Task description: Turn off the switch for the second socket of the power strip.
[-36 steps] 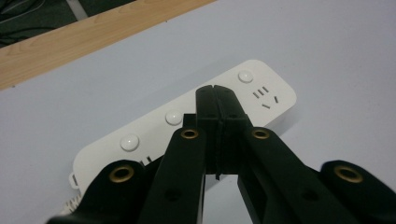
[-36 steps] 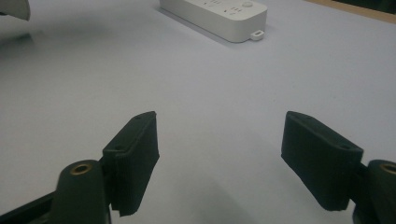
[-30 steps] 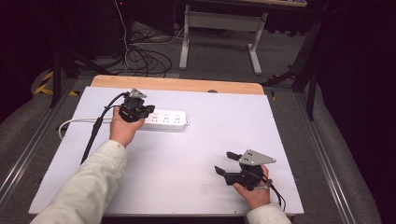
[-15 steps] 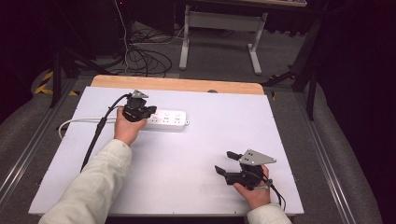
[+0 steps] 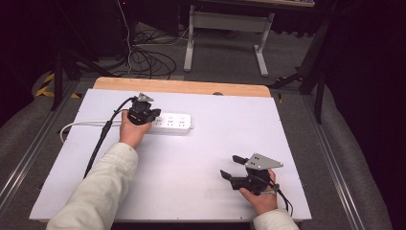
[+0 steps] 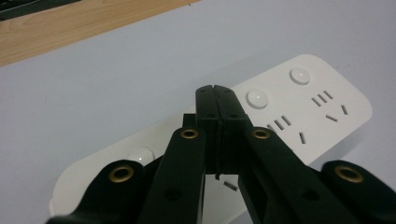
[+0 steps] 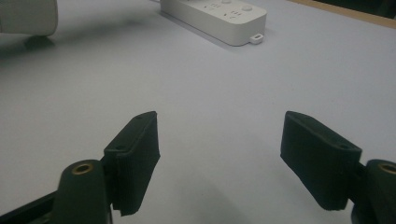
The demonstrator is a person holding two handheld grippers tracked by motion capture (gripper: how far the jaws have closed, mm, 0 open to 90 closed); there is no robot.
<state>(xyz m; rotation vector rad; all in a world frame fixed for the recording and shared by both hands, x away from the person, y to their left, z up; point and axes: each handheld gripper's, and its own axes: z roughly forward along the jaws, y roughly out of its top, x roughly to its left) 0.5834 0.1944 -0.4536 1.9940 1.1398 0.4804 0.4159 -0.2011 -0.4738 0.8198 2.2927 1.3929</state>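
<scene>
A white power strip (image 5: 176, 124) lies flat on the white table (image 5: 201, 158), left of centre toward the back. Its round buttons and socket slots show in the left gripper view, power strip (image 6: 310, 105). My left gripper (image 5: 151, 118) hangs over the strip's left end. Its jaws are pressed together with nothing between them, and the tips (image 6: 215, 91) sit just above the strip beside a round button. My right gripper (image 5: 231, 167) rests near the front right of the table, open and empty, right gripper (image 7: 219, 144). The power strip (image 7: 219, 16) lies far ahead of it.
The strip's white cord (image 5: 79, 125) runs left to the table's edge. A black cable (image 5: 100, 141) trails from the left gripper along the sleeve. A wooden strip (image 5: 182, 87) borders the far edge. Cables and a desk frame (image 5: 225, 33) stand on the floor beyond.
My left gripper has edged slightly to the right over the power strip, still shut. The right gripper has stayed where it was.
</scene>
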